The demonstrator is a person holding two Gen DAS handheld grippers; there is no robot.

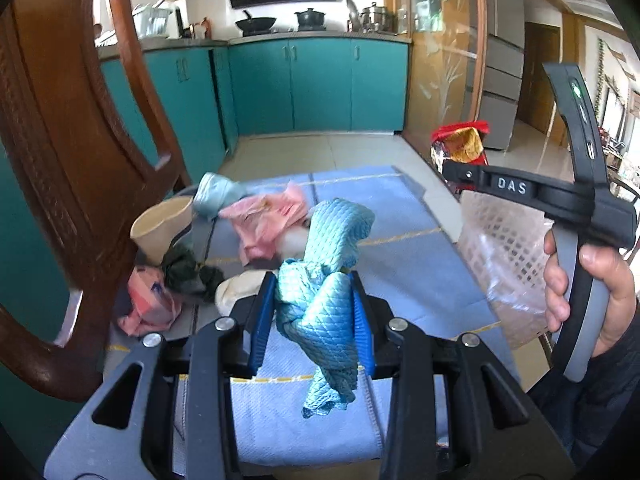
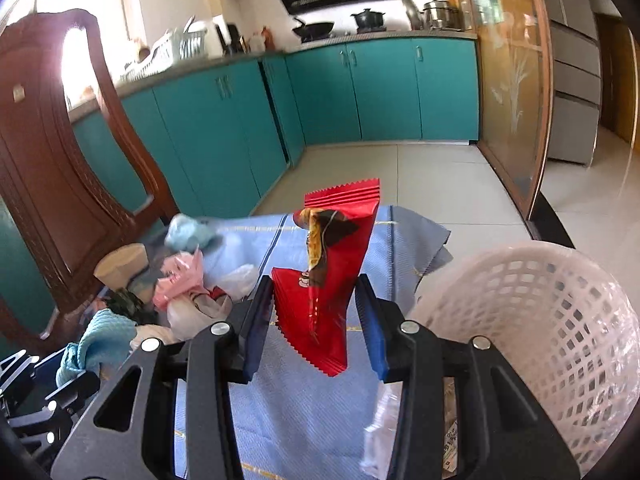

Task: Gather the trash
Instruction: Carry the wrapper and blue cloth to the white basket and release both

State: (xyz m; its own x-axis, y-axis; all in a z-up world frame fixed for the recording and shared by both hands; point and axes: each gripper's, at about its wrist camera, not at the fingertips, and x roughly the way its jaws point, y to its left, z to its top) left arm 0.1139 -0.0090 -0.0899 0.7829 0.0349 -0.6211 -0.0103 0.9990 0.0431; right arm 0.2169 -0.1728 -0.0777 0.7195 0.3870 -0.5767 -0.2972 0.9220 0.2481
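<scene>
My left gripper (image 1: 314,312) is shut on a crumpled light-blue cloth (image 1: 324,280), held above the blue table mat (image 1: 400,216); the cloth also shows in the right wrist view (image 2: 98,344). My right gripper (image 2: 316,320) is shut on a red snack wrapper (image 2: 328,276), held upright above the mat; the wrapper also shows in the left wrist view (image 1: 460,142). A white mesh trash basket (image 2: 560,320) lined with clear plastic stands just right of the right gripper; it shows in the left wrist view too (image 1: 500,256).
More trash lies at the mat's left: a paper cup (image 1: 160,228), pink wrappers (image 1: 268,216), a pale blue crumpled piece (image 1: 216,196), dark crumpled trash (image 1: 188,272). A wooden chair (image 1: 72,152) stands at the left. Teal cabinets (image 1: 320,84) are behind.
</scene>
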